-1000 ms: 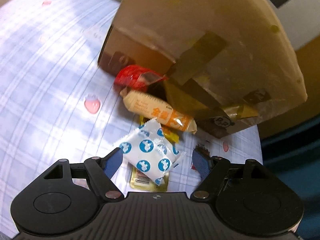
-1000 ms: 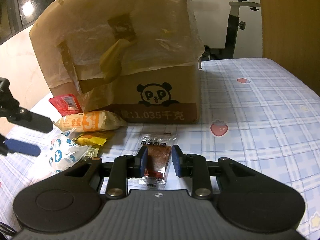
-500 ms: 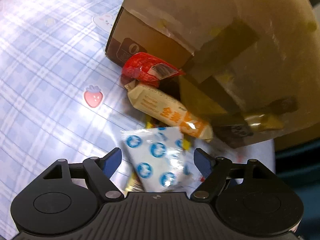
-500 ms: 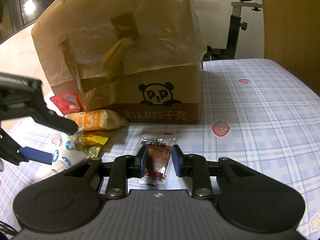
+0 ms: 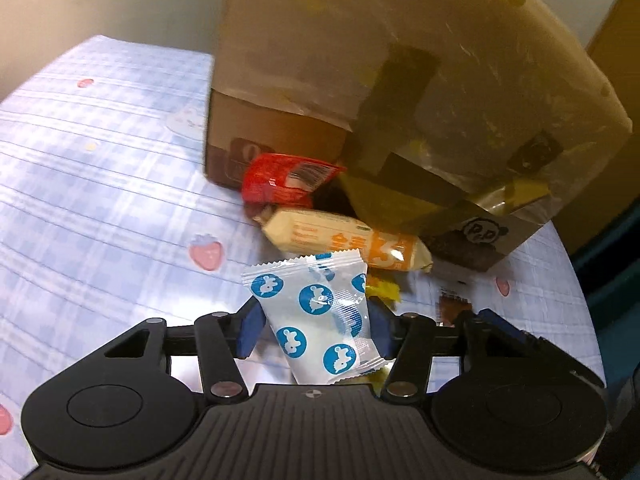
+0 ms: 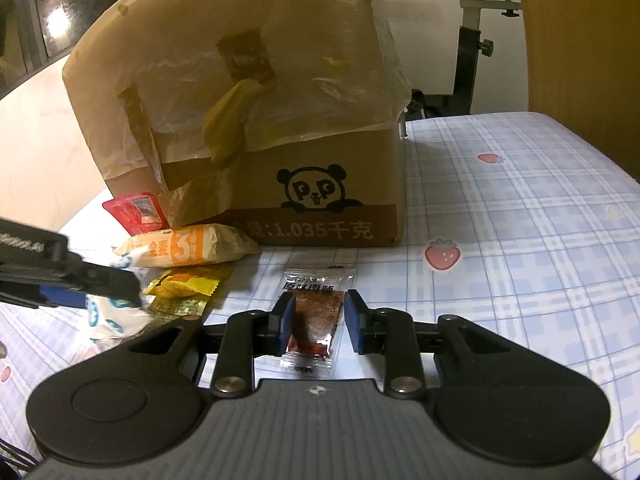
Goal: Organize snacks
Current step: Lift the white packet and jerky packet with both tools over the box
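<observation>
A white packet with blue circles (image 5: 316,320) stands tilted between the blue pads of my left gripper (image 5: 314,332). Its jaws are closing and both pads touch the packet's sides. My right gripper (image 6: 320,320) holds a clear packet of brown jerky (image 6: 316,312) low over the cloth, and its jaws are easing open slightly. Against the cardboard panda box (image 6: 320,200) lie a red packet (image 5: 288,180), a cream and orange bar (image 5: 344,240) and a yellow candy (image 6: 184,286). In the right wrist view the left gripper's fingers (image 6: 80,280) reach in from the left.
A thin plastic bag (image 6: 240,60) drapes over the box top. The blue checked cloth with strawberries (image 6: 520,240) stretches to the right of the box. An exercise bike (image 6: 468,40) and a wooden panel (image 6: 580,40) stand beyond the table's far edge.
My left gripper has rolled and its jaws have narrowed from wide open onto the white packet, which has tipped up from lying flat. The right gripper and the jerky packet have kept still.
</observation>
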`<state>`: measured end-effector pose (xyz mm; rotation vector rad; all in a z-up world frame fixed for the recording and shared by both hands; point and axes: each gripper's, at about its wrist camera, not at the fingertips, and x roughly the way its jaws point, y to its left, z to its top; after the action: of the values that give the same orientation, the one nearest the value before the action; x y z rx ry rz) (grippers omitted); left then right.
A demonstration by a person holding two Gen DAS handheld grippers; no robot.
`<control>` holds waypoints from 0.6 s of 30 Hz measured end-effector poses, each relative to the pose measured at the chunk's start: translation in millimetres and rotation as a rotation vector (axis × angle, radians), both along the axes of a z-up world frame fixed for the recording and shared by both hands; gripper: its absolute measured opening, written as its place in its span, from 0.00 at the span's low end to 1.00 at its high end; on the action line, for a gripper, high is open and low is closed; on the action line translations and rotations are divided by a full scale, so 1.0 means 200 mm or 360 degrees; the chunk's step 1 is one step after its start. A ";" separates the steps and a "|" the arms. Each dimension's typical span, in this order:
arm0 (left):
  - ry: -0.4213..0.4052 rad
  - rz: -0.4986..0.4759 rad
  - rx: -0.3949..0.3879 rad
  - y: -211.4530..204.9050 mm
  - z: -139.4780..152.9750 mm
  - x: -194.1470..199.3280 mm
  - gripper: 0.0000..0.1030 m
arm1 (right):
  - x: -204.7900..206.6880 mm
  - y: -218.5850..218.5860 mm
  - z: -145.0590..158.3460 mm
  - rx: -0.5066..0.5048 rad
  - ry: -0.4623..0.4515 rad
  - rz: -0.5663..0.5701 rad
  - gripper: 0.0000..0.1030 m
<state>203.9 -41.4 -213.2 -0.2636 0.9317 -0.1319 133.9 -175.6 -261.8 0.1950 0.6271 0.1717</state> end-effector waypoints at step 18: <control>-0.0074 0.0005 -0.0035 0.13 0.03 -0.09 0.55 | 0.04 0.20 0.00 -0.0349 0.0053 0.0111 0.65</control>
<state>185.0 -15.0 -206.3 -0.2812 0.8840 -0.1446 141.4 -135.6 -262.2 -0.0357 0.6813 0.1660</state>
